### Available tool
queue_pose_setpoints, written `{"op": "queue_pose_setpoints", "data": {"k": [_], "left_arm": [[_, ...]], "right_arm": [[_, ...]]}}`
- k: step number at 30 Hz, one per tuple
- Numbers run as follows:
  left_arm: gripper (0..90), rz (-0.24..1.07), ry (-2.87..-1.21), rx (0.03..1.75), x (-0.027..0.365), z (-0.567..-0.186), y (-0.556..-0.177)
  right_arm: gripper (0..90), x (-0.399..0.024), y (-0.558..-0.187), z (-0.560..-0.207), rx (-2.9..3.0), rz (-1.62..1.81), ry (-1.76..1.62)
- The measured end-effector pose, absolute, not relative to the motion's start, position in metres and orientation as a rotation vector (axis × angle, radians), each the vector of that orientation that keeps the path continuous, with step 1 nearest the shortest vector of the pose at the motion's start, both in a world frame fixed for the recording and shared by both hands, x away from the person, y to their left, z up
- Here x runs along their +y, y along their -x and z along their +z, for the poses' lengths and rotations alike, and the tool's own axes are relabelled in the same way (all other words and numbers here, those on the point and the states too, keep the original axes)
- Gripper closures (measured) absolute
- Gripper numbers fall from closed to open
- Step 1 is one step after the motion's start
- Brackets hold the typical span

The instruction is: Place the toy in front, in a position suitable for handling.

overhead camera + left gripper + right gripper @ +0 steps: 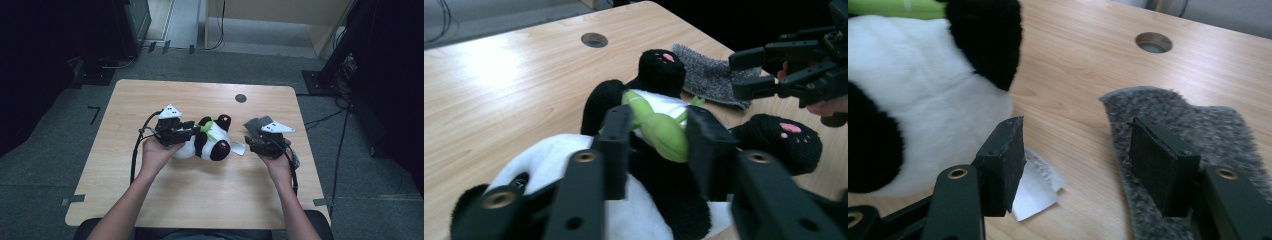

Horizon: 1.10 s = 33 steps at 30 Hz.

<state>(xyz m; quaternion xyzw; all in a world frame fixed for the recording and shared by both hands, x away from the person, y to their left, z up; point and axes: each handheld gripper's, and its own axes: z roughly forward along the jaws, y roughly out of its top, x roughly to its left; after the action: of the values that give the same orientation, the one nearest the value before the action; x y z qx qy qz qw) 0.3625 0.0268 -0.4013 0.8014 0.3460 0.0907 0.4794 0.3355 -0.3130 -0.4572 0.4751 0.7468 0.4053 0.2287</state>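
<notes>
Left gripper (192, 128), seen left of centre in the high view, lies low over a panda toy (207, 142) with its jaws astride the green scarf (659, 127) at the toy's neck. In the left gripper view the two black jaws stand on either side of the scarf with a visible gap on each side, so the pads (616, 145) are not pressing: the grip is released, the scarf merely between them. A hand (157, 152) carries this gripper, and its cable (136, 150) loops off toward the lower left.

Right gripper (252, 141), right of centre in the high view, is parted and grasps nothing. In the right gripper view its left jaw hangs over a white tag (1035, 187) that sticks out from under the toy, while its right jaw stands over a grey cloth (1198, 130); whether either jaw touches what lies beneath it cannot be told.

Panda toy lies on its back at the middle of the wooden table (200, 195), black paws with pink pads raised, head toward the left gripper. Grey cloth lies flat just right of the toy, apart from it, with bare wood between. A round hole (240, 98) sits in the tabletop above the toy in the high view. Grey floor and dark equipment surround the table.
</notes>
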Motion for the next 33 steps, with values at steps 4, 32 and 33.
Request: {"op": "queue_pose_setpoints", "data": {"k": [4,32,33], "left_arm": [[41.7,0.218,-1.959,0.851,0.032,-0.402,-0.362],[26.9,0.231,-1.914,0.864,0.083,-0.420,-0.349],[26.6,0.242,-1.909,0.868,0.085,-0.423,-0.346]], "right_arm": [[41.5,-0.322,-0.340,-0.453,2.032,1.090,-1.312],[48.9,-0.379,-0.380,-0.487,2.039,1.056,-1.457],[48.2,-0.380,-0.382,-0.491,2.036,1.051,-1.467]]}}
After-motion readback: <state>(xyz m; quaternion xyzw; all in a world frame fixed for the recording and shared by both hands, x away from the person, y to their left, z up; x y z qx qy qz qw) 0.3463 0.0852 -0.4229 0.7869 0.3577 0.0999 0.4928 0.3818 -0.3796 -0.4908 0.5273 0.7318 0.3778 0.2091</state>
